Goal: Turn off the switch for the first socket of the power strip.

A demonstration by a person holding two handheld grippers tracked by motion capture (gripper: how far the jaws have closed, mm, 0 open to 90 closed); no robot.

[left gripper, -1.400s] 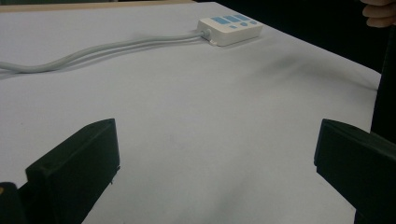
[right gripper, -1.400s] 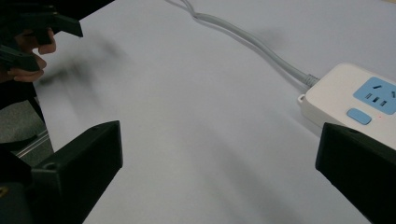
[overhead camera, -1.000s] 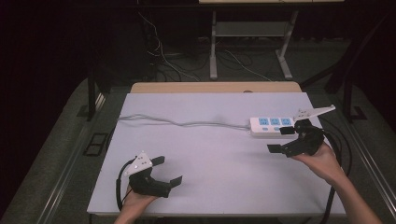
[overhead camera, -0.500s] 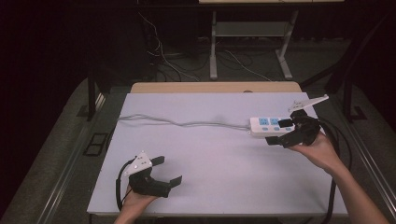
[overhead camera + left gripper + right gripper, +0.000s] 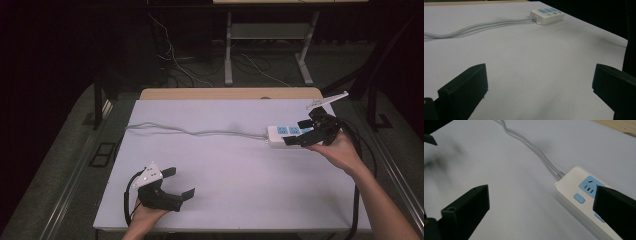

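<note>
My right gripper (image 5: pixel 303 132) covers the near end of the power strip (image 5: pixel 280 133) in the high view; in my right gripper view one jaw hides part of its sockets, and the strip runs off the bottom edge. The cord (image 5: pixel 200 132) leaves the table's (image 5: pixel 225 200) left edge, far end unseen. Socket markings too small to read. Left gripper's (image 5: pixel 176 183) cable drops out of frame below.

White table (image 5: pixel 240 200); floor cables (image 5: pixel 175 60) behind.
</note>
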